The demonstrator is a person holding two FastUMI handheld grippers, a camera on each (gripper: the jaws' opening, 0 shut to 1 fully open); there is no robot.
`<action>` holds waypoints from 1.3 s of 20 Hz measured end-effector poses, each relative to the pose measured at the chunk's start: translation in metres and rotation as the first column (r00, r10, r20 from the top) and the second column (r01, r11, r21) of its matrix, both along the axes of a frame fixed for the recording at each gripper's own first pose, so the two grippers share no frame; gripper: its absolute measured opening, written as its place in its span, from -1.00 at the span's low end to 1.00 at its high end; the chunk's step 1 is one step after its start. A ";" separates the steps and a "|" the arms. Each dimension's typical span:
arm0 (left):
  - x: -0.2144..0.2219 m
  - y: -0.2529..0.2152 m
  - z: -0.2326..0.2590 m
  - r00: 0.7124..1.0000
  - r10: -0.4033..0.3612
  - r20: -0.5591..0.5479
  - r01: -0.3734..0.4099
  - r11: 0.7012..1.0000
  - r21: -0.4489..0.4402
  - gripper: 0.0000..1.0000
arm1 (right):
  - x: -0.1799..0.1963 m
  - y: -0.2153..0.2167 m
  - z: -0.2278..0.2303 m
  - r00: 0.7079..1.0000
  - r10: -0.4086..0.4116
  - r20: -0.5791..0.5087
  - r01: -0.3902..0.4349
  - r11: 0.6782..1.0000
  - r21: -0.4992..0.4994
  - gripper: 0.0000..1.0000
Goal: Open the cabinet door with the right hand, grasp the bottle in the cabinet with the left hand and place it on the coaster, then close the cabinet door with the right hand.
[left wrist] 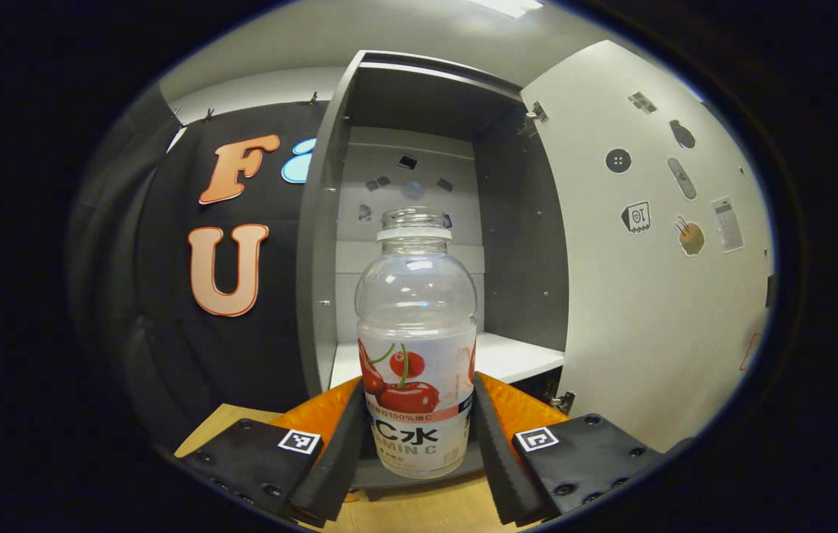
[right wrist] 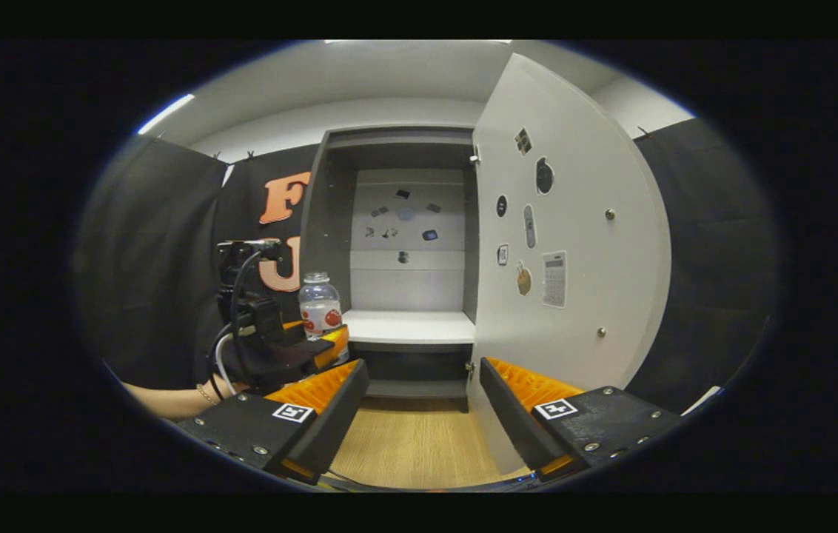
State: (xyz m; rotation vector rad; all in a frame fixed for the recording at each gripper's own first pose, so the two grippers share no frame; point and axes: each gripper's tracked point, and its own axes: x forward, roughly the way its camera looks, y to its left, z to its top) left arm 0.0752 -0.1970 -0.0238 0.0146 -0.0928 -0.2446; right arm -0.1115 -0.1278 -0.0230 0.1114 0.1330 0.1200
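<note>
Cabinet (left wrist: 419,111) is seen open ahead in the left gripper view, its door (left wrist: 656,281) swung out to 3 o'clock, stickers scattered on the door's inner face. A white shelf (left wrist: 515,355) lies inside, small stickers on the back wall. Wooden tabletop (right wrist: 411,437) runs in front of the cabinet in the right gripper view. Nothing is seen between the bottle and the camera.

Bottle (left wrist: 417,333) is held upright, clear, cap off, w/ a cherry label. It sits dead centre betw. the left gripper (left wrist: 417,444) fingers, at 12 o'clock from the camera, in front of the cabinet opening, outside it. Left gripper is pinched on the bottle's lower body, both fingers pressing on the label from either side. In the right gripper view the same bottle (right wrist: 319,307) is seen at 9–10 o'clock, left of the cabinet's side wall, carried in the left gripper (right wrist: 315,348), w/ a forearm (right wrist: 167,400) and cables behind it.

Right gripper (right wrist: 419,400) is spread wide, nothing betw. its fingers; door's lower edge (right wrist: 482,414) lies just beside its right finger, contact can't be told.

Bottle's base is hidden by the left gripper's fingers, so whether it rests on anything can't be told. Door's handle side is cut off at the edge of the left gripper view.
</note>
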 end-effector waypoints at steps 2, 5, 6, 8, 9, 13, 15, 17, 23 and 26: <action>-0.018 0.015 -0.011 0.999 0.039 -0.002 -0.039 0.999 0.001 0.60 | -0.005 0.000 0.002 0.999 0.023 0.025 -0.023 1.000 -0.014 0.86; -0.040 0.038 -0.038 0.996 0.085 -0.005 -0.085 0.996 0.012 0.61 | -0.014 0.010 0.005 0.998 0.046 0.042 -0.047 0.999 0.006 0.85; -0.047 0.044 -0.050 0.996 0.094 -0.009 -0.093 0.995 0.017 0.61 | -0.015 0.015 0.007 0.998 0.047 0.049 -0.048 0.999 0.007 0.86; -0.056 0.058 -0.082 0.993 0.109 -0.036 -0.108 0.993 0.037 0.61 | -0.014 0.024 0.012 0.997 0.042 0.068 -0.041 0.999 -0.004 0.86; -0.061 0.064 -0.097 0.992 0.112 -0.051 -0.109 0.993 0.047 0.61 | -0.012 0.029 0.013 0.997 0.036 0.074 -0.035 0.999 -0.010 0.86; -0.074 0.091 -0.156 0.988 0.120 -0.101 -0.110 0.989 0.098 0.62 | -0.002 0.058 0.015 0.997 0.029 0.078 -0.029 1.000 0.000 0.85; -0.081 0.100 -0.184 0.985 0.112 -0.130 -0.095 0.987 0.126 0.61 | 0.004 0.073 0.008 0.998 0.030 0.055 -0.030 1.000 -0.002 0.86; -0.085 0.112 -0.208 0.981 0.105 -0.161 -0.082 0.986 0.144 0.61 | 0.007 0.093 -0.002 0.999 0.045 0.011 -0.045 0.999 0.004 0.86; -0.088 0.133 -0.258 0.968 0.078 -0.237 -0.042 0.987 0.154 0.62 | 0.003 0.126 -0.015 0.998 0.044 -0.032 -0.046 0.998 -0.047 0.86; -0.088 0.133 -0.279 0.953 0.067 -0.296 -0.033 0.993 0.116 0.62 | 0.000 0.134 -0.014 0.999 0.040 -0.036 -0.042 0.998 -0.055 0.86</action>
